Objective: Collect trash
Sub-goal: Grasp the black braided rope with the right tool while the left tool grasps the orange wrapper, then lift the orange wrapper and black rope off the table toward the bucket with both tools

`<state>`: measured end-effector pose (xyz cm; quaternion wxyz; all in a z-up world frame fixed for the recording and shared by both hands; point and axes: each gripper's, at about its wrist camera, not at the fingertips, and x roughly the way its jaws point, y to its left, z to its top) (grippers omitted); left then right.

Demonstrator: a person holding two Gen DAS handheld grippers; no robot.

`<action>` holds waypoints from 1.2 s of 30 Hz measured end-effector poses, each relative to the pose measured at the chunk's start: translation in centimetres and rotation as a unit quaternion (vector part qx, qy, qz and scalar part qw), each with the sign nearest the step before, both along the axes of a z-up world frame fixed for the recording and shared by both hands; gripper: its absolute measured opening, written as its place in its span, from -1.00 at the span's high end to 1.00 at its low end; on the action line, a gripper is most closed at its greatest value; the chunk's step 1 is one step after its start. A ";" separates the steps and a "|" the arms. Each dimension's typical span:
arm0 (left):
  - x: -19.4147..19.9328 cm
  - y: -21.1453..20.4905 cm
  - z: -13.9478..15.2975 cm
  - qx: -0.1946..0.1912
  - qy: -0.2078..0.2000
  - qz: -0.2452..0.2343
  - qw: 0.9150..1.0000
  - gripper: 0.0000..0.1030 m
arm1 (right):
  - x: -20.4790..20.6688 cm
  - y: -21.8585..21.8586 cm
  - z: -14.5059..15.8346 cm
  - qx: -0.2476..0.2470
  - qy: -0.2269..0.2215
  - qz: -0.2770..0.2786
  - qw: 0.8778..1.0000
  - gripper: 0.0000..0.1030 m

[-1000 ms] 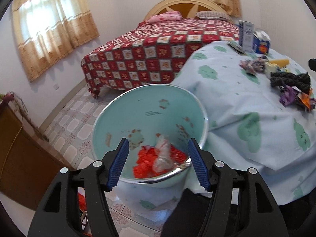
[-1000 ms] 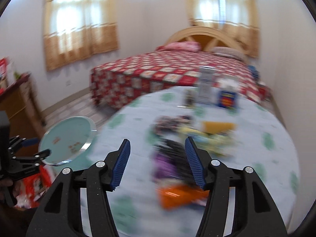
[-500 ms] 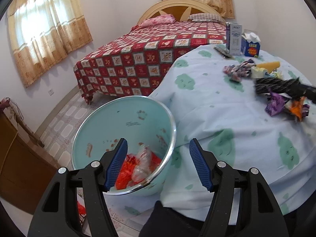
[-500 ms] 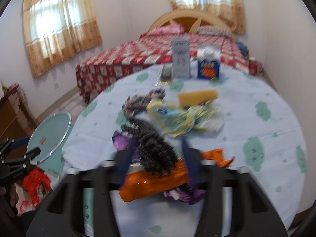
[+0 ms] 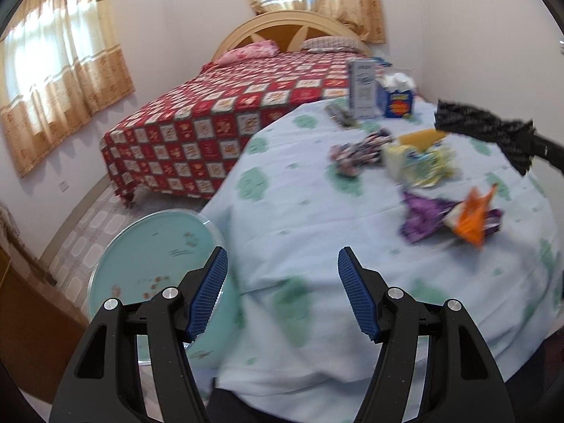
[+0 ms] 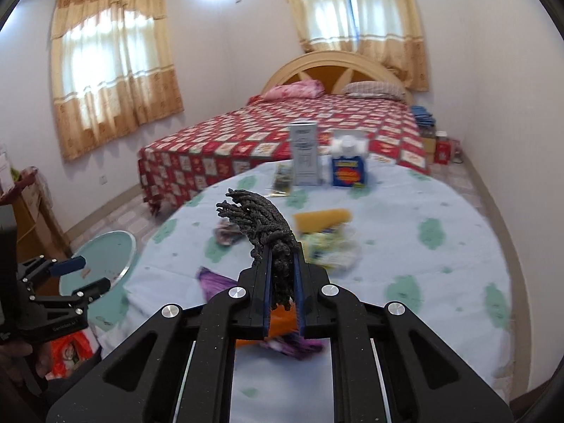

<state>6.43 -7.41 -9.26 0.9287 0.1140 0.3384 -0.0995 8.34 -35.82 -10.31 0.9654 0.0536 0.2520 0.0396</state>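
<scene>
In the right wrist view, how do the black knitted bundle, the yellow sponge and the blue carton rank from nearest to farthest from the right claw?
1. Black knitted bundle: gripped in the closing right claw.
2. Yellow sponge: mid-table, slightly right.
3. Blue carton: far table edge, toward the bed.

Two cartons (image 6: 306,158); two pillows (image 6: 294,89)

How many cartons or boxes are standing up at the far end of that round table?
2. A tall white carton stands at the far edge, and a blue box sits just right of it. Others may be hidden behind them.
</scene>
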 end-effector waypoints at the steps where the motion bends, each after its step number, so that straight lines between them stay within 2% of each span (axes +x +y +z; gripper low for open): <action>1: -0.1 -0.8 0.2 -0.003 -0.001 -0.007 1.000 -0.25 | -0.3 -0.6 -0.1 -0.001 0.001 -0.007 1.000 0.78; 5: -0.5 -4.9 0.3 -0.013 0.003 -0.040 0.999 -0.25 | -2.5 -4.2 -1.4 -0.005 0.002 -0.049 0.999 0.78; 12: -1.3 -11.5 -1.2 0.001 0.015 -0.090 0.996 -0.25 | -5.4 -9.8 -4.0 -0.009 0.004 -0.112 0.994 0.78; 19: -0.6 -14.3 -4.1 0.012 0.049 -0.098 0.994 -0.25 | -5.5 -10.9 -6.4 0.006 0.006 -0.112 0.994 0.78; 21: -0.4 -14.4 -4.5 0.015 0.055 -0.100 0.993 0.03 | -5.2 -10.9 -6.7 0.008 0.006 -0.108 0.994 0.78; 23: -0.2 -14.5 -4.8 0.012 0.068 -0.110 0.992 0.53 | -5.0 -10.7 -6.8 0.011 0.006 -0.106 0.994 0.78; 25: -0.2 -14.3 -4.8 0.009 0.068 -0.115 0.991 0.78 | -5.0 -10.4 -6.9 0.011 0.004 -0.103 0.995 0.78; 30: -0.6 -14.4 -4.3 0.010 0.057 -0.125 0.990 0.83 | -5.1 -9.6 -6.4 0.003 0.001 -0.098 0.995 0.78; 31: -0.7 -14.4 -4.2 0.011 0.055 -0.126 0.990 0.90 | -5.2 -9.6 -6.4 0.001 0.001 -0.098 0.995 0.78; 36: -1.1 -14.0 -3.3 0.008 0.043 -0.131 0.990 0.98 | -5.2 -9.3 -6.1 -0.002 0.001 -0.095 0.995 0.78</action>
